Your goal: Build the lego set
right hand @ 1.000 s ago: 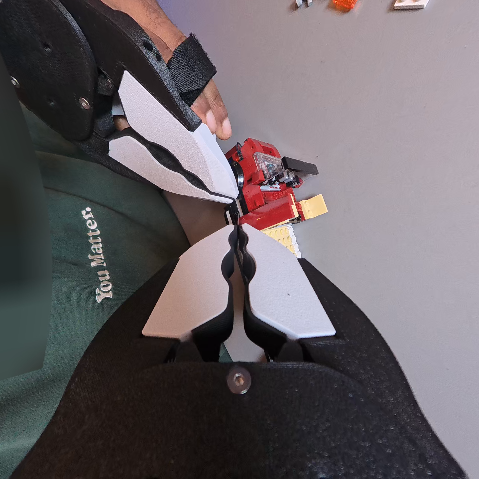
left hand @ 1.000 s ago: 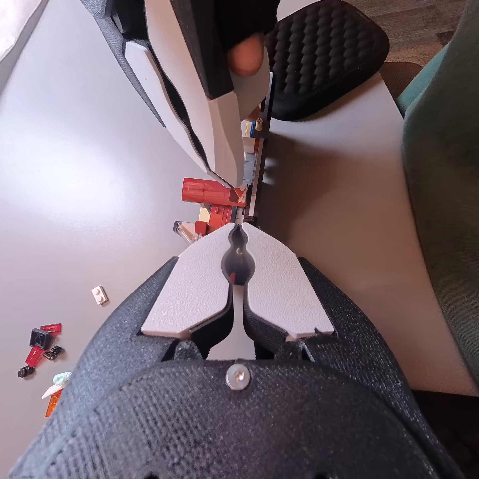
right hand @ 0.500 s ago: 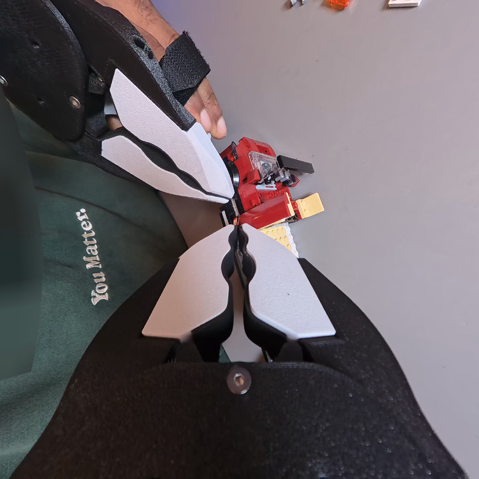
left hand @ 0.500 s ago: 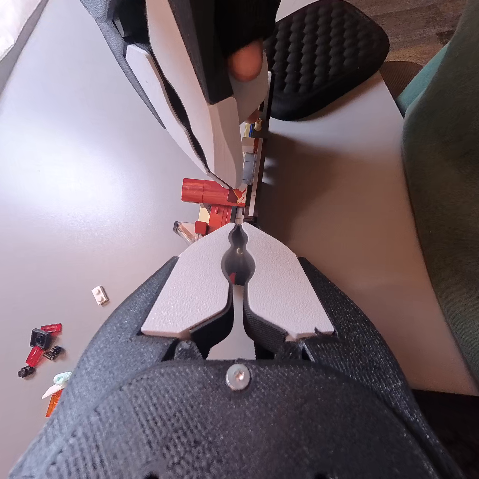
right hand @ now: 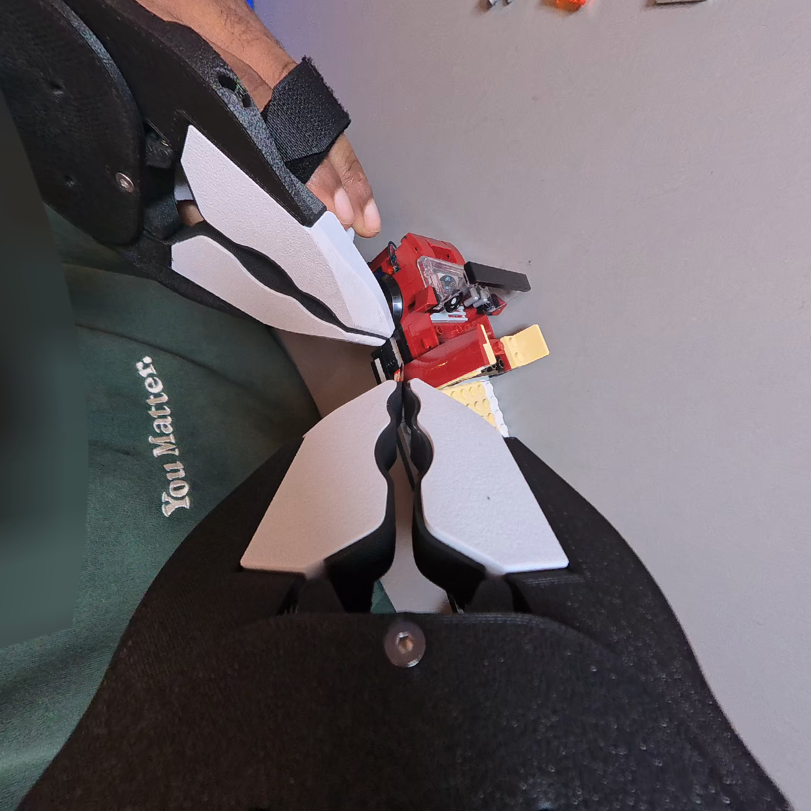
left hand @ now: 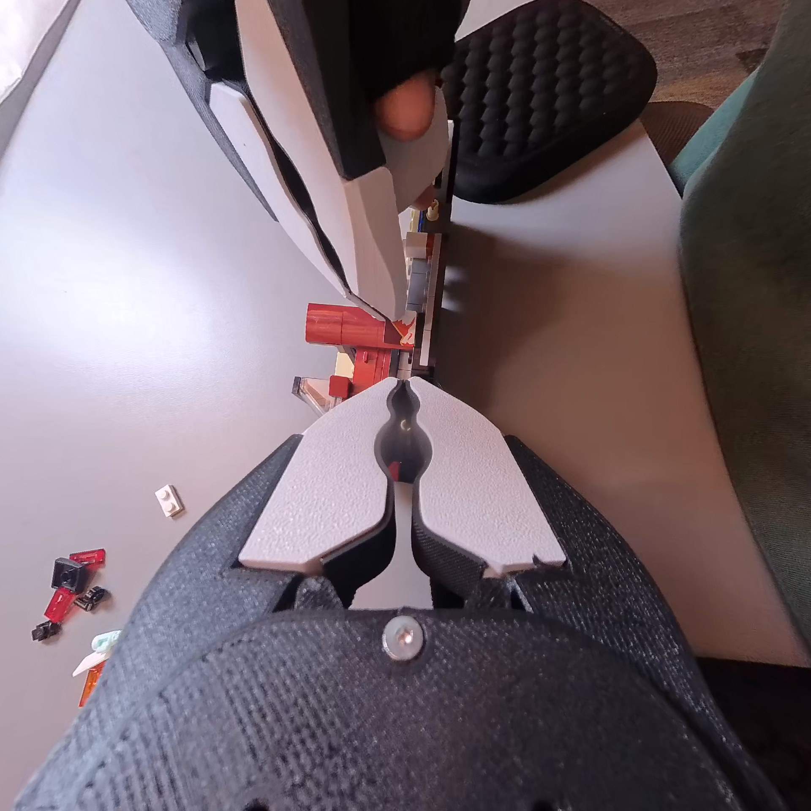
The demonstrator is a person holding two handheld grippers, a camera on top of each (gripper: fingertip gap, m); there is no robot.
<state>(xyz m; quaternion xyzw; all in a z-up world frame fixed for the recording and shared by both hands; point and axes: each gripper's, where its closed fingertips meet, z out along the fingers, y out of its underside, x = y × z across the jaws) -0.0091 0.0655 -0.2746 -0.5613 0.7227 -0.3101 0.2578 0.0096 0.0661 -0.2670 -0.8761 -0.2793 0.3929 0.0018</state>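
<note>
A plain grey tabletop [left hand: 131, 307] carries the work, its rounded near edge running beside a green sweatshirt [right hand: 131, 351] and a black padded chair part [left hand: 548, 101] beyond the far corner. The lego model [right hand: 439, 316], red with a clear canopy and cream plates, is held on edge near that table edge. The left gripper [left hand: 404, 382] has its fingertips pinched together on the model's thin dark base plate; the right gripper [right hand: 403, 384] is likewise closed on the plate's rim. Each gripper's body hides much of the model in the other's view, and in the left wrist view the build shows only as a narrow edge-on strip. Loose pieces [left hand: 70, 583], red, black and orange, lie well apart to the left, partly cut off by the gripper housing, near a small white plate [left hand: 170, 501]. Open table spreads behind the model. Since a second ago the right gripper has shifted slightly, both grips unchanged.
</note>
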